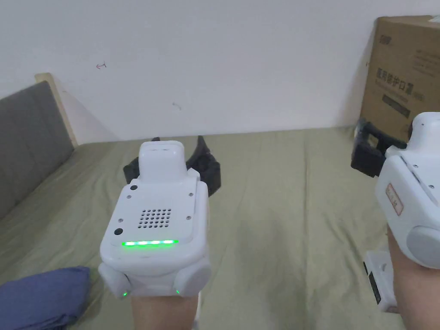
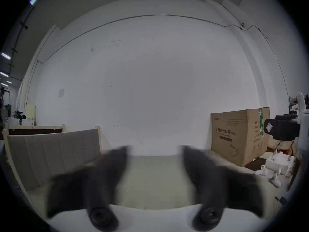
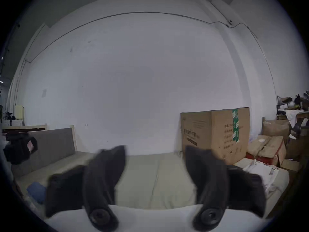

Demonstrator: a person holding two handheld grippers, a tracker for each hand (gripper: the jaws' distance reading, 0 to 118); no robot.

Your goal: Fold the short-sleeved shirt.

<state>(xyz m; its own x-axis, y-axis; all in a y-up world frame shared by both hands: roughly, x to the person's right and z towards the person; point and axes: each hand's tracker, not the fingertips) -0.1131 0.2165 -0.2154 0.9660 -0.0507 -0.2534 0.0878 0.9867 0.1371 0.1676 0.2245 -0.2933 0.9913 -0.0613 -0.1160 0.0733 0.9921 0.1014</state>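
- Olive-green bed sheet [image 1: 279, 206] was my landmark: it lay wrinkled and flat across the bed.
- My white left gripper [image 2: 153, 152] hovered above the sheet's middle, its dark jaws spread wide apart with nothing between them.
- My white right gripper [image 3: 155, 150] hung over the sheet's right side, jaws likewise parted and holding nothing.
- Folded blue fabric bundle [image 1: 43, 296], seemingly the short-sleeved shirt, rested at the sheet's near left corner, well apart from both grippers.
- Brown cardboard box [image 1: 406, 77] stood at the sheet's far right corner against the white wall [image 1: 215, 56].
- Grey padded headboard [image 1: 30, 137] bordered the sheet's left edge.
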